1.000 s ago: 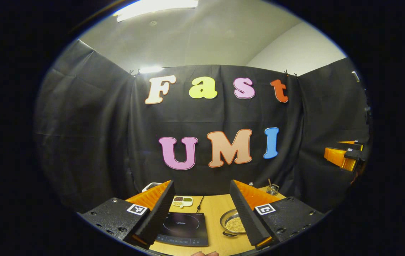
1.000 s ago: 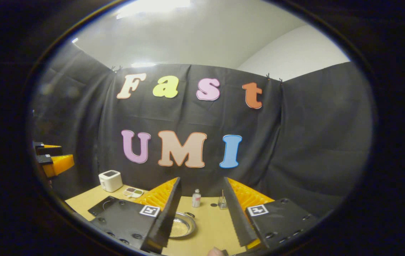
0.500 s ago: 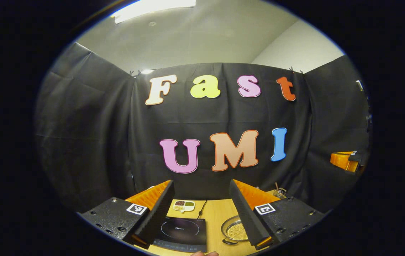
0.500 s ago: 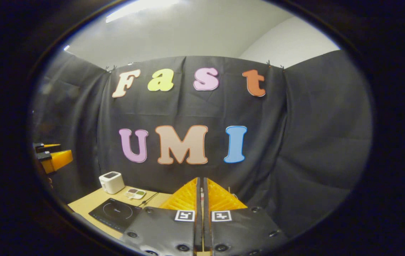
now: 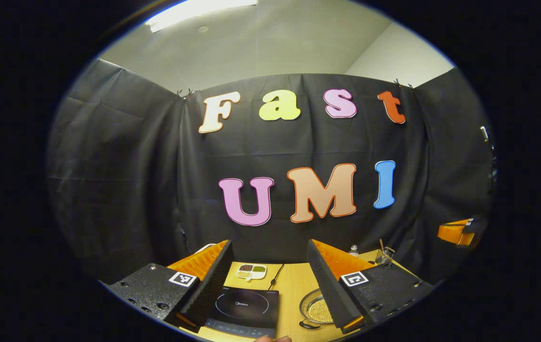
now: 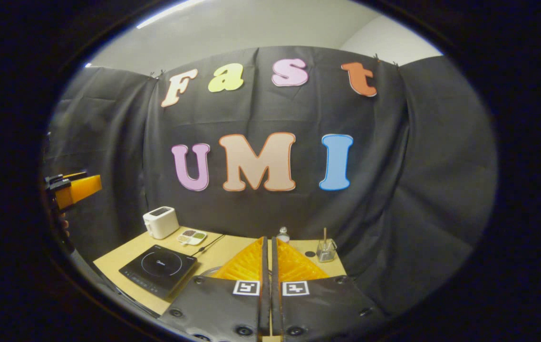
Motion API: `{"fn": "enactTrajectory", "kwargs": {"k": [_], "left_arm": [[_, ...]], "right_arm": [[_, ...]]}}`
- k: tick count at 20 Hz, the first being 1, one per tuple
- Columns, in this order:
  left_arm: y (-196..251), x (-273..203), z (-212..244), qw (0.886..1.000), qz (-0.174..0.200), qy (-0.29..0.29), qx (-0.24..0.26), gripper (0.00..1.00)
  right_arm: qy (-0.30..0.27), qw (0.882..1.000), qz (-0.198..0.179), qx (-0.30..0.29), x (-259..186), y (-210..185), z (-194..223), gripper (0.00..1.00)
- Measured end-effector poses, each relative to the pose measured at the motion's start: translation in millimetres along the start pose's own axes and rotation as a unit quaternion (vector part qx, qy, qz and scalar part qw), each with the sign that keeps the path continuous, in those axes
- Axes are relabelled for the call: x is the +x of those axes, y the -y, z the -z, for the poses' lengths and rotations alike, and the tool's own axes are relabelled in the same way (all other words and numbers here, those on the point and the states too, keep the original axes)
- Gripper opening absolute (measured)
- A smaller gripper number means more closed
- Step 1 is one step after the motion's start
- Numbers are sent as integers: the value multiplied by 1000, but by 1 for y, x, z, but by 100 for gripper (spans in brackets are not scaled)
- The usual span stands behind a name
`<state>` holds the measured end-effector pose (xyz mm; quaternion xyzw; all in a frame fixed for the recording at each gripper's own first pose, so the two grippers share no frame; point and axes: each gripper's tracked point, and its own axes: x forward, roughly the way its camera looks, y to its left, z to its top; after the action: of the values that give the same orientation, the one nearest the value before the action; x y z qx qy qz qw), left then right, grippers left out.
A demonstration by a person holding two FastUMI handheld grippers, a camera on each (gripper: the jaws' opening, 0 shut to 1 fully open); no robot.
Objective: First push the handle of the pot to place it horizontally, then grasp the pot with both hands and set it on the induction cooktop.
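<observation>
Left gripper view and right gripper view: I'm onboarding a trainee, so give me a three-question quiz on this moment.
1. True or false: the pot already sits on the induction cooktop.
2. The right gripper has its fingers: A) wide apart B) closed together, nothing between them.
3. Fill in: the white toaster stands ___ the cooktop on the table.

Key: 1 false; 2 B; 3 behind.

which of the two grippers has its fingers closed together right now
The right gripper: its fingers meet with nothing between them. The left gripper stands wide open above the table.
</observation>
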<state>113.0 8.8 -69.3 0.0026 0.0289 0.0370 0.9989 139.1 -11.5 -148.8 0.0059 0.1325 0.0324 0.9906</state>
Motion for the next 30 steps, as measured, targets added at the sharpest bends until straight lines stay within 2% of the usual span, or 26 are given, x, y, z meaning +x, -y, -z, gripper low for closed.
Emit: {"fn": "enactTrajectory", "kwargs": {"k": [3,6,10,16,19,26,28,30], "left_arm": [[-8,18,19,1000,12,-4,2,96],[-18,36,47,999,29,-23,8,95],[-32,62,70,998,63,-25,18,97],[-53,91,99,995,98,-30,2,98],[-66,99,117,993,110,-43,-6,98],[-99,104,148,992,103,-66,-28,98],[-107,105,158,992,99,-76,-22,96],[-118,106,155,993,89,-70,-23,98]], "right_arm": [[-39,999,4,7,14,-10,31,2],[-76,997,11,14,24,-27,62,2],[-144,989,18,32,33,-59,117,3],[-236,970,30,38,37,-108,199,1],[-272,960,38,51,40,-125,232,3],[-357,931,35,62,39,-160,301,3],[-381,921,34,79,39,-165,322,3],[-403,912,35,72,39,-170,343,1]]}}
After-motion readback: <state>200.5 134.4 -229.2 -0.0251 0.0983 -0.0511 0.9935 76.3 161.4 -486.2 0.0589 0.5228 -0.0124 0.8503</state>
